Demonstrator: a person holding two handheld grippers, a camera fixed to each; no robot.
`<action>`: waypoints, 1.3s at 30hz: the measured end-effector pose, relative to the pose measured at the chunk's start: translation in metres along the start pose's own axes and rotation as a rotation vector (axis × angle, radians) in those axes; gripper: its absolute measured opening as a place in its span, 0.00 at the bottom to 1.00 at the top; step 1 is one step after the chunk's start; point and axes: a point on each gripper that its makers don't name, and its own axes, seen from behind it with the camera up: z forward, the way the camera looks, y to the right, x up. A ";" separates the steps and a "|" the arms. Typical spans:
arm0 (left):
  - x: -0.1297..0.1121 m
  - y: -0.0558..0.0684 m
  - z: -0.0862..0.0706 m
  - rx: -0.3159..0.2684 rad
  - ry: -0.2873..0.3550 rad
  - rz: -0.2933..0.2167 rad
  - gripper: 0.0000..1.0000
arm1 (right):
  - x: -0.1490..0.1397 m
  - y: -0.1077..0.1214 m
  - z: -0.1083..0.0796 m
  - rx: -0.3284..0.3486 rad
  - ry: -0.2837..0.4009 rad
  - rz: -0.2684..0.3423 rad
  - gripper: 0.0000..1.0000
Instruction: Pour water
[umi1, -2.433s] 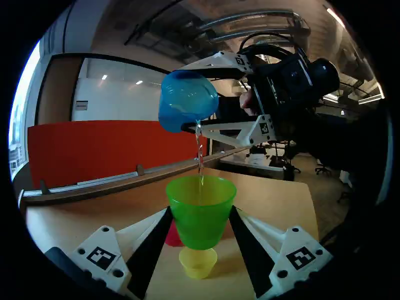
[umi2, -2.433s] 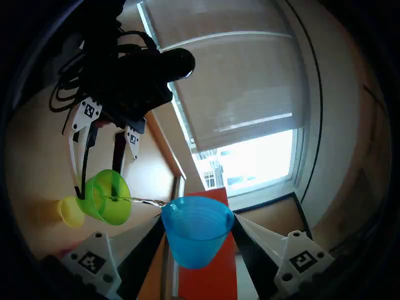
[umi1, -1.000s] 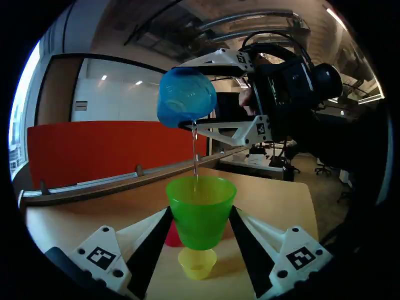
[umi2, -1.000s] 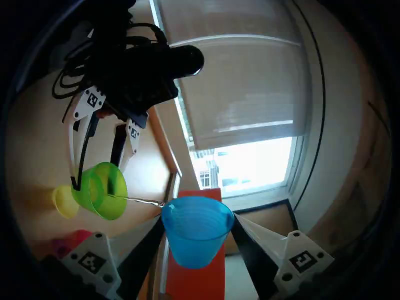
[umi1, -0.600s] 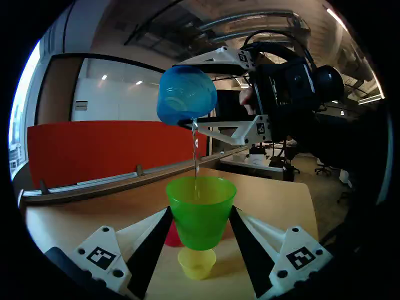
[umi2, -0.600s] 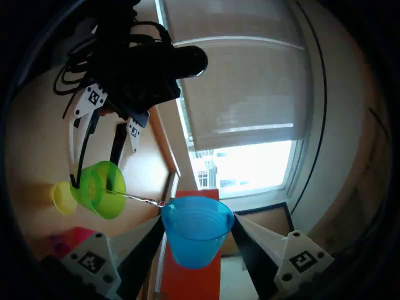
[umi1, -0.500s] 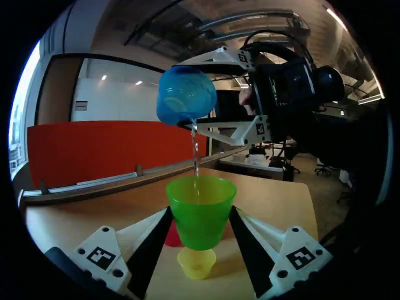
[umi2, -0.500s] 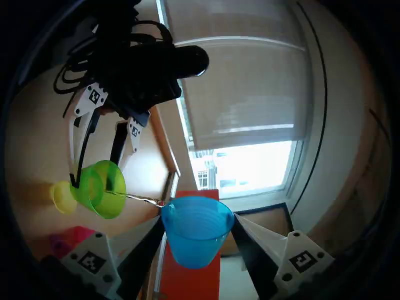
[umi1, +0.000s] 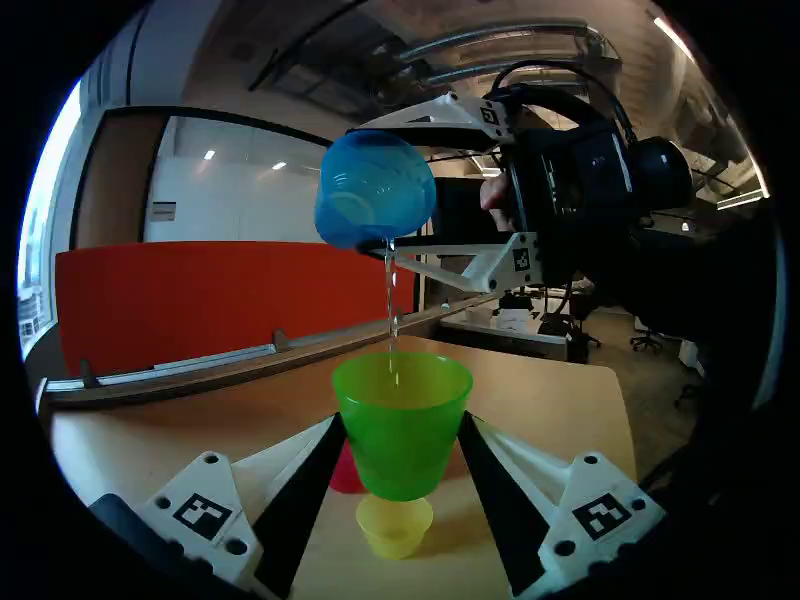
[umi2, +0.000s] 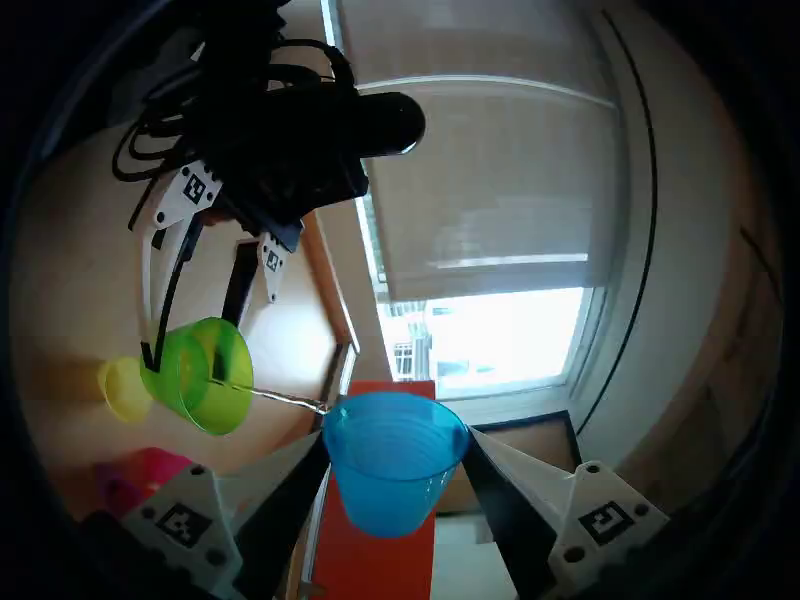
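the right tool (umi2: 396, 440) grips the tipped blue cup (umi2: 390, 485) above the green cup (umi1: 402, 455), itself clamped upright in the left tool (umi1: 401, 425), water (umi1: 390, 300) falling thinly in: mid-pour, so next i'd judge tipping further, then righting once it runs dry.

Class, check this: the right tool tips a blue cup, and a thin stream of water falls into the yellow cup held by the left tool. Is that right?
One detail is wrong: the stream of water falls into the green cup, which the left tool holds, as the left gripper view shows. The yellow cup sits below it, ungripped. The right tool does tip the blue cup.
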 end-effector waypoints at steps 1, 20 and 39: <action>0.000 0.000 0.000 0.000 0.000 0.000 0.81 | 0.000 0.000 0.000 -0.001 0.000 -0.002 0.92; 0.002 0.002 0.001 -0.002 0.005 -0.001 0.81 | 0.001 0.000 -0.004 -0.005 -0.006 -0.046 0.92; 0.003 0.003 0.000 -0.002 0.006 0.002 0.81 | 0.008 -0.005 -0.008 0.001 -0.008 -0.089 0.92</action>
